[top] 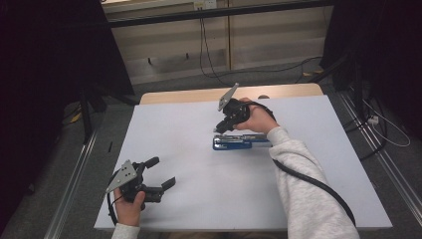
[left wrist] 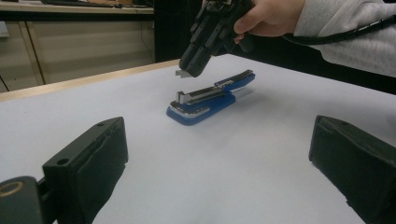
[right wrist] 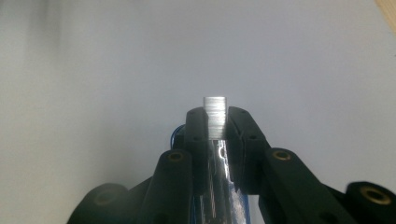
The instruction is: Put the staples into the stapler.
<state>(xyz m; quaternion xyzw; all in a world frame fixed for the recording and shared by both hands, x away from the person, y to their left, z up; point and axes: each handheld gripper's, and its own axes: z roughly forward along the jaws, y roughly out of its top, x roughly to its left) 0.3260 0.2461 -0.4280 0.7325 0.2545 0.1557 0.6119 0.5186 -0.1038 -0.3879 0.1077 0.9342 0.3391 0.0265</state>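
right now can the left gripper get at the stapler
Probably yes. The left gripper sits open near the table's front-left, and bare white table lies between its jaws and the blue stapler. The right gripper, shut on a staple strip, hangs over the stapler's near end, so that end is crowded.

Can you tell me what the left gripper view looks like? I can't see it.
A right gripper holds a small strip of staples just above an open blue stapler on a white table. The left gripper, jaws wide open, frames the bottom.
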